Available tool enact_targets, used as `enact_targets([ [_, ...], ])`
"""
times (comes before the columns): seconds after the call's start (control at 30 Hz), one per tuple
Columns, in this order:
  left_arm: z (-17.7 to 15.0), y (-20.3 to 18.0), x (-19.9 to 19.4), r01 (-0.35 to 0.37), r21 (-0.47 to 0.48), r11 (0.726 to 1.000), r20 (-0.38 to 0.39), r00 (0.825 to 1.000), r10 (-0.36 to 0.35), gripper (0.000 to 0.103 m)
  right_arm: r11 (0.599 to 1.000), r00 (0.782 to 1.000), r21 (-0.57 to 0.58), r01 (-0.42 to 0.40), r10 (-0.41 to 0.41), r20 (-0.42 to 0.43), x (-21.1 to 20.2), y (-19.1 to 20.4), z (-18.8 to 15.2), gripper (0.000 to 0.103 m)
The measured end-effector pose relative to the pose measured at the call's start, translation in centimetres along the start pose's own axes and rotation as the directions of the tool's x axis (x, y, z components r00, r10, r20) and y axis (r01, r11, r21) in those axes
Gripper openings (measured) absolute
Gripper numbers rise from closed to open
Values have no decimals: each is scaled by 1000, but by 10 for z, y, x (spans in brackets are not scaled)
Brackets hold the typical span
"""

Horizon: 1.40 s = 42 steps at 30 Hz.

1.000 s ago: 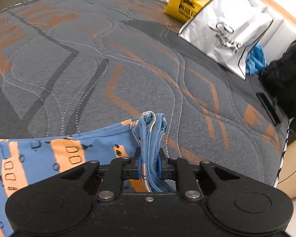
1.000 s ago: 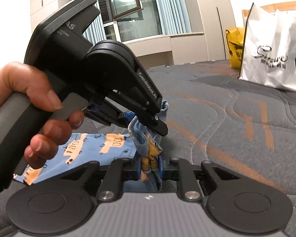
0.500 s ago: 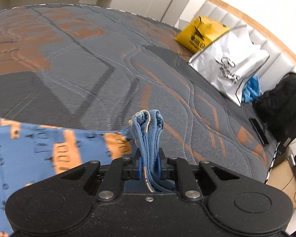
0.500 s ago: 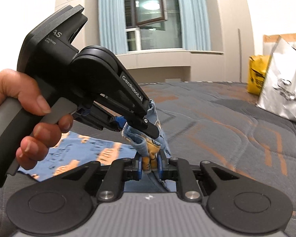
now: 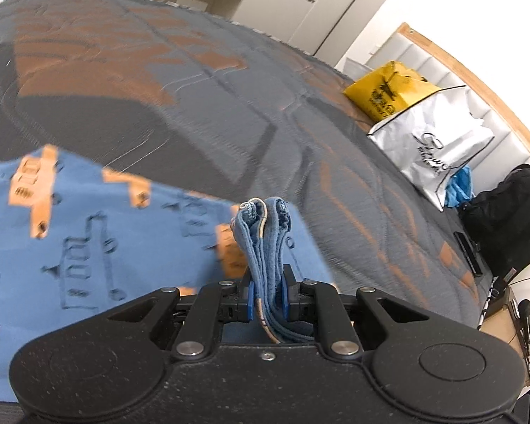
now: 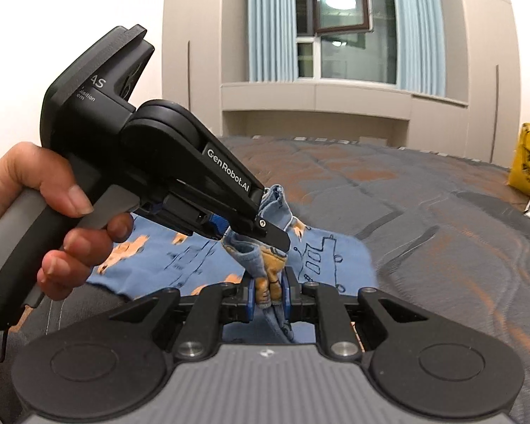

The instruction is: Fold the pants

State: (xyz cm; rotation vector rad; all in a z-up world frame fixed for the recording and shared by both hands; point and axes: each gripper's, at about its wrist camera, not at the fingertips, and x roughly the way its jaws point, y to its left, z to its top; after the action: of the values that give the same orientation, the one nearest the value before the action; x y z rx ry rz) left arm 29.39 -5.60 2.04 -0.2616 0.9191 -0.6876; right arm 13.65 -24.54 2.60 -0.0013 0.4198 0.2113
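Our left gripper (image 5: 268,295) and right gripper (image 6: 268,295) each clamp bunched pants (image 5: 88,247) edge, side by side; the pants trail leftward across the mattress (image 5: 229,123).

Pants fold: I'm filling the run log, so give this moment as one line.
left tool: shut on pants | right tool: shut on pants | pants: bunched in both, rest trailing over bed

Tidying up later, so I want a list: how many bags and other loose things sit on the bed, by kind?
Shopping bags: 2 (yellow bag, white bag)
Black bags: 1 (black bag)
Pants: 1 (blue pants)
Total: 4
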Motion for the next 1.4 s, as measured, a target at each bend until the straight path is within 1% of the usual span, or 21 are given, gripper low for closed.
enact_targets([
  [0.17,-9,37,11,-7,-39,999,-23,1000,6,16,1000,998,-4,-20,20,-54,27,21,-14,17],
  [0.27,-13,45,15,-11,-31,999,-20,1000,10,16,998,997,-54,-14,10,-80,39,32,-21,17],
  [0.37,-13,46,16,-5,-25,1000,-12,1000,4,16,996,996,-86,-13,5,-92,42,42,-26,17],
  [0.53,-14,43,15,-10,-7,1000,-8,1000,9,16,997,996,-80,-11,4,-89,37,43,-30,17],
  [0.63,-13,42,15,-6,-13,1000,-14,1000,6,16,992,997,-122,31,-41,-73,37,48,-29,17],
  [0.73,-10,40,10,-14,5,1000,-12,1000,14,16,980,995,-188,71,-83,-53,34,61,-28,17],
  [0.9,-3,44,-11,-2,7,1000,24,1000,2,15,976,996,-203,80,-84,-10,30,69,-20,17],
  [1.03,-2,56,-31,-11,-3,1000,52,999,11,15,970,998,-234,67,-61,35,27,81,-9,17],
  [1.1,-3,67,-42,-30,-14,999,67,997,31,14,968,998,-246,46,-37,42,29,90,-3,17],
  [1.27,-6,95,-63,-76,-59,995,86,993,81,14,961,999,-275,-14,24,35,45,118,4,17],
  [1.4,-12,116,-70,-95,-87,992,74,992,102,14,953,998,-298,-53,58,7,58,137,3,17],
])
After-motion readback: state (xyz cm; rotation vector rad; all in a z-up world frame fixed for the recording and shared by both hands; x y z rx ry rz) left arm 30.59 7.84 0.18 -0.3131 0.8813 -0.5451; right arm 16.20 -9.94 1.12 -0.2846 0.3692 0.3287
